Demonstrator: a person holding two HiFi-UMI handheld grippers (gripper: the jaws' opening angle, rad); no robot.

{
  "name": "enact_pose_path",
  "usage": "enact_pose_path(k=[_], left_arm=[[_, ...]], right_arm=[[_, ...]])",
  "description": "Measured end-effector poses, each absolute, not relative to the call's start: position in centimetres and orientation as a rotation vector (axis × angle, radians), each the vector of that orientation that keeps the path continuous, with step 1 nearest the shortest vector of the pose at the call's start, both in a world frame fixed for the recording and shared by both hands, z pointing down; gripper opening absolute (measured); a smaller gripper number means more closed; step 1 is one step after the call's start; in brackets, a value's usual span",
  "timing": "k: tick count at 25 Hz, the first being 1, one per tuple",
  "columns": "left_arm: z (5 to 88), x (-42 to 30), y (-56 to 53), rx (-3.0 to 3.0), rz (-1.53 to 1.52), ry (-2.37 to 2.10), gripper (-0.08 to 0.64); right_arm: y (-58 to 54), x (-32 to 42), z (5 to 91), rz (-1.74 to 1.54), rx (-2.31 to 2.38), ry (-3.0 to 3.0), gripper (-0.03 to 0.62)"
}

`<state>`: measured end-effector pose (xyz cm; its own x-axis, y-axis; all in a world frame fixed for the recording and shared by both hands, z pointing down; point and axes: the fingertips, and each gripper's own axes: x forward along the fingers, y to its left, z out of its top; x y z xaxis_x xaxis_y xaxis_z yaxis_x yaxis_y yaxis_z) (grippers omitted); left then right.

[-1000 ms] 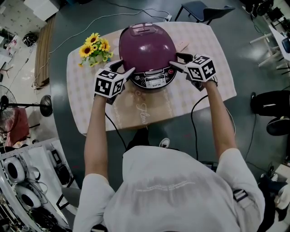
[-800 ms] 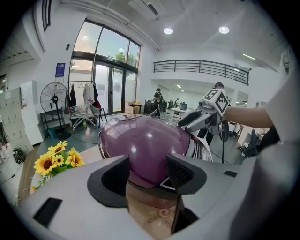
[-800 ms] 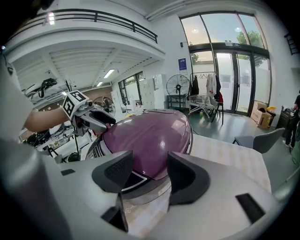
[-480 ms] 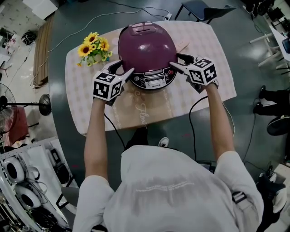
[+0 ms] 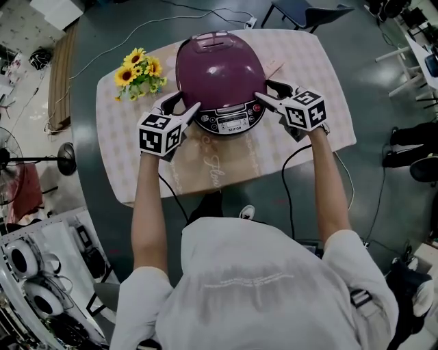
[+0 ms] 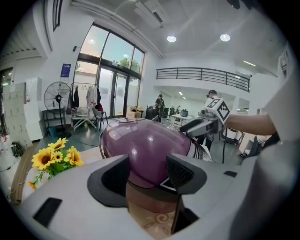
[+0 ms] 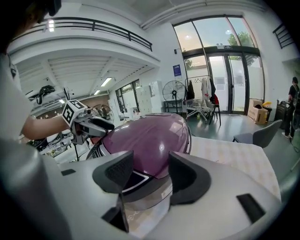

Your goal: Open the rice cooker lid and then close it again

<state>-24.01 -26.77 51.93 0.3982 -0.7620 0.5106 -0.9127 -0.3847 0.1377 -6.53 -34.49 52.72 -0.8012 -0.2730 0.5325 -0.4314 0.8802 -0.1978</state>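
Observation:
The rice cooker [image 5: 220, 72] stands on the table with its glossy purple lid [image 6: 145, 145] down and its control panel [image 5: 231, 122] facing me. My left gripper [image 5: 183, 104] sits at the cooker's front left, jaws apart with nothing between them. My right gripper [image 5: 265, 91] is at the front right; its jaws are closing slightly and hold nothing. In the left gripper view the jaws [image 6: 147, 171] frame the lid ahead of them. The right gripper view [image 7: 151, 171] shows the same from the other side. Whether any fingertip touches the cooker I cannot tell.
A bunch of sunflowers [image 5: 140, 74] lies on the checked tablecloth [image 5: 308, 61] left of the cooker. A chair [image 5: 301, 14] stands beyond the table's far edge. Cables trail over the floor [image 5: 102, 48]. Equipment is stacked at the lower left [image 5: 41, 273].

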Motion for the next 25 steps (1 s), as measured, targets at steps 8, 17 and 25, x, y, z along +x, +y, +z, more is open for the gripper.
enact_pose_path(k=[8,17,25], left_arm=[[52.7,-24.5,-27.1,2.255,0.426,-1.516,0.255],[53.7,-25.9,-24.0,2.058,0.048,-1.727,0.222],[53.1,-24.6,-18.6,2.108,0.244,-1.794,0.078]], right_arm=[[-34.9,-6.1,54.0,0.684,0.700,-2.577,0.233],[-33.1,-5.0,52.3,0.511,0.907,-2.594,0.160],[-28.4,1.0,50.0,0.371,1.049,-2.591,0.104]])
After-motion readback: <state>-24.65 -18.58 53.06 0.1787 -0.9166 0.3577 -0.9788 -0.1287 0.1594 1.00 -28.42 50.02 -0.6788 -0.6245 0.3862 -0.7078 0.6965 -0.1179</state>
